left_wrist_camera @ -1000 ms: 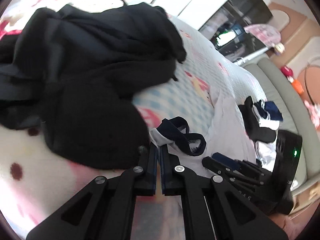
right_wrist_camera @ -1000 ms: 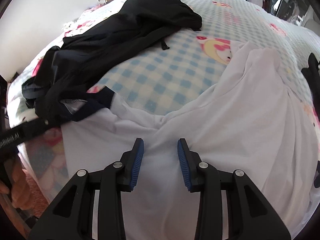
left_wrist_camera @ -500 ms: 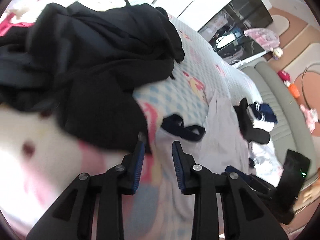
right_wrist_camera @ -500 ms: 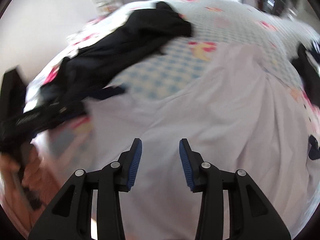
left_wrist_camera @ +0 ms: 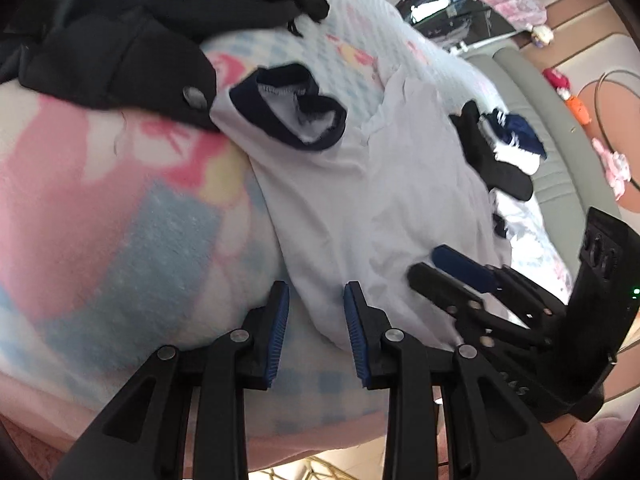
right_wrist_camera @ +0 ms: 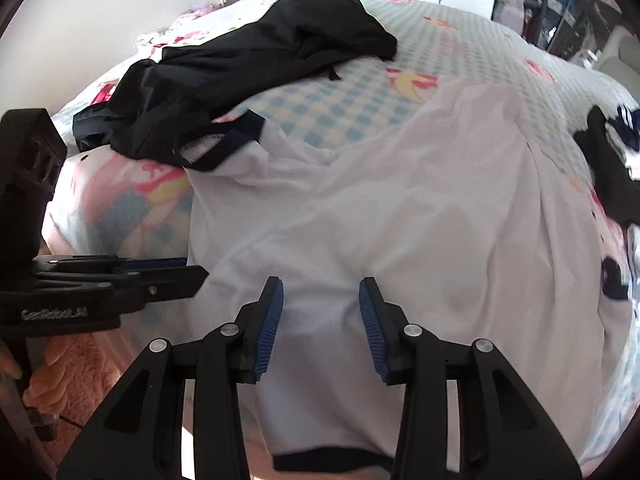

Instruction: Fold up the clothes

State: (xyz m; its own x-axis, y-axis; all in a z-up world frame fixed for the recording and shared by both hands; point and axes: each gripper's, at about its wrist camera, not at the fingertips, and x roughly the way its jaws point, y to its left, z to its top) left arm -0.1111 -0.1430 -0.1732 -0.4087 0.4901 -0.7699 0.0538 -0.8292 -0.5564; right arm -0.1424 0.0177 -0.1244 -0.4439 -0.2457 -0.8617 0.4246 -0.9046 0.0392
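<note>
Altogether two grippers and one white shirt point(right_wrist_camera: 400, 208) with navy trim share the checked bedspread point(right_wrist_camera: 332, 104). One heap of black clothing point(right_wrist_camera: 248, 64) fills the upper left of the right wrist view; how many garments it holds is hard to judge. A smaller dark and navy pile point(left_wrist_camera: 496, 148) lies at the right of the left wrist view. The shirt spreads across the centre of both frames, its navy collar point(left_wrist_camera: 288, 108) toward the black heap. Its edge lies under the gap of the left gripper point(left_wrist_camera: 316, 320), whose jaws stand released with nothing pinched. The right gripper point(right_wrist_camera: 320, 320) hovers over the shirt's lower middle, jaws likewise parted, gripping nothing.
</note>
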